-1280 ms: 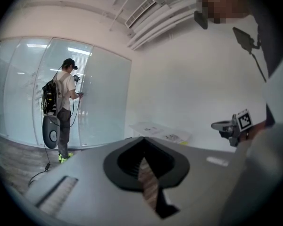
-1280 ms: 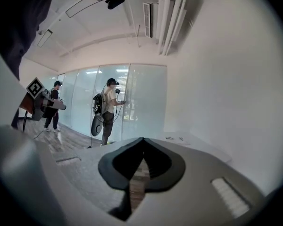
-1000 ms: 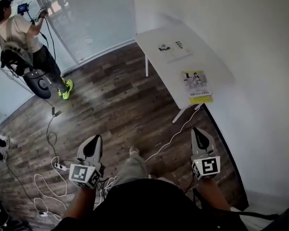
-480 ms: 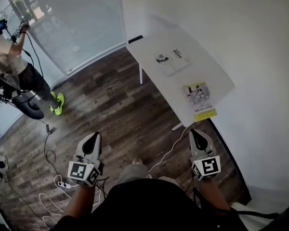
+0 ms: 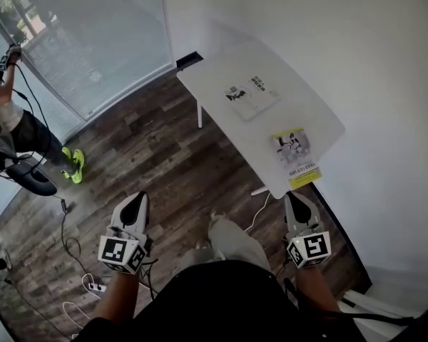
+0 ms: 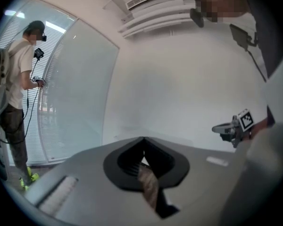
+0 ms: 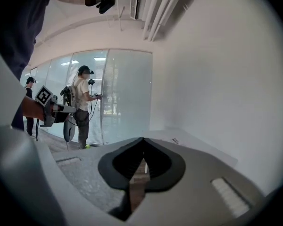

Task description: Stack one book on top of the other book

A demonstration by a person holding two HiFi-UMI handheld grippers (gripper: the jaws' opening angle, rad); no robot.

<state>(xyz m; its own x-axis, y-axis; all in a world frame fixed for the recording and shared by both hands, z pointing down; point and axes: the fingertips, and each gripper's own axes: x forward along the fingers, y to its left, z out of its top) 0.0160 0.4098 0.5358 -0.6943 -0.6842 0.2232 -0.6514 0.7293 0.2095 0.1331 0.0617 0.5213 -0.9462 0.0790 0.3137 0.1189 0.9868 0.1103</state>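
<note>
**Hazards**

- The left tongs [image 5: 135, 199] and the right tongs [image 5: 297, 199] are both closed and empty. They hang over the floor [image 5: 164, 155], short of the counter [image 5: 214, 73]. If they are not opened before they reach a book, the tips are likely to shove it instead of gripping it.
- Both books lie flat on the counter. They look thin, so a jaw probably has little edge to catch and may skate over the cover.
- The yellow-banded book [image 5: 295, 157] lies close to the near end of the counter. A push toward that end could send it over the edge.
- A pale cable [image 5: 260, 209] runs across the floor beside the near leg of the counter, which is a possible trip point on the approach.

**Task items**

- Yellow-banded book: pale cover with a dark illustration and a yellow strip along its near edge. It lies at the near end of the counter, toward the wall [image 5: 385, 120] on the right.
- White book [image 5: 251, 96]: white cover with small dark figures and print, low contrast against the white counter. It lies farther along, well apart from the other book.
</note>
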